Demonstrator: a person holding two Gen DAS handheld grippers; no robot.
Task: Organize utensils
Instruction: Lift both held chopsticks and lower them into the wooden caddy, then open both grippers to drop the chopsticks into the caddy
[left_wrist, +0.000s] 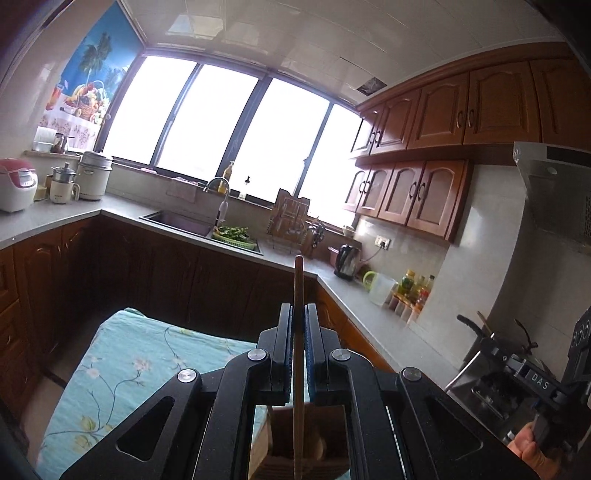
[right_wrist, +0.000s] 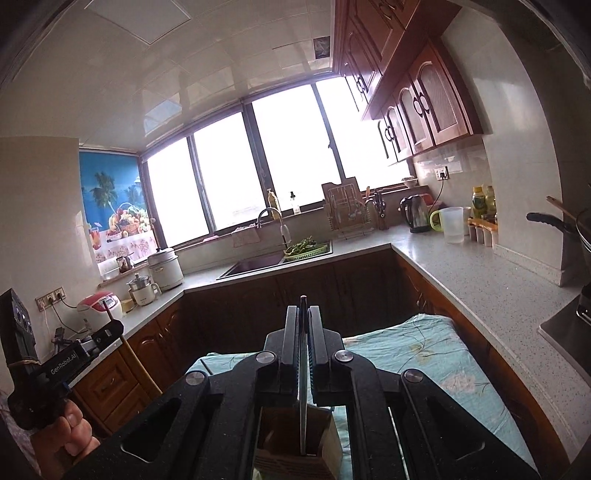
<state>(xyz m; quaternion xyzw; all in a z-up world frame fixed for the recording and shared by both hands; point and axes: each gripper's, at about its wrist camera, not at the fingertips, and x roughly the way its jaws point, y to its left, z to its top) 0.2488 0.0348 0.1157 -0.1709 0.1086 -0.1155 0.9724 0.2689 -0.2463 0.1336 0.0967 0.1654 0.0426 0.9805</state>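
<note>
In the left wrist view my left gripper (left_wrist: 298, 310) is shut on a slim wooden stick (left_wrist: 298, 280) that stands upright between the pads. Its lower end reaches into a brown box (left_wrist: 280, 439) on the teal floral cloth (left_wrist: 129, 369). The right wrist view shows my right gripper (right_wrist: 303, 312) shut on a thin dark utensil (right_wrist: 303, 369), seen edge-on. That utensil's lower end stands in the brown cardboard box (right_wrist: 325, 439). At that view's left edge a hand (right_wrist: 74, 435) holds the left gripper (right_wrist: 116, 328) with the wooden stick (right_wrist: 140, 365) slanting through it.
A grey counter (right_wrist: 480, 280) runs in a U around the cloth-covered table. On it are a sink (right_wrist: 255, 267) with a green basket, a kettle (right_wrist: 415, 214), a clear jug (right_wrist: 452, 225) and a rice cooker (right_wrist: 99, 304). A pan handle (right_wrist: 546, 221) juts in at the right.
</note>
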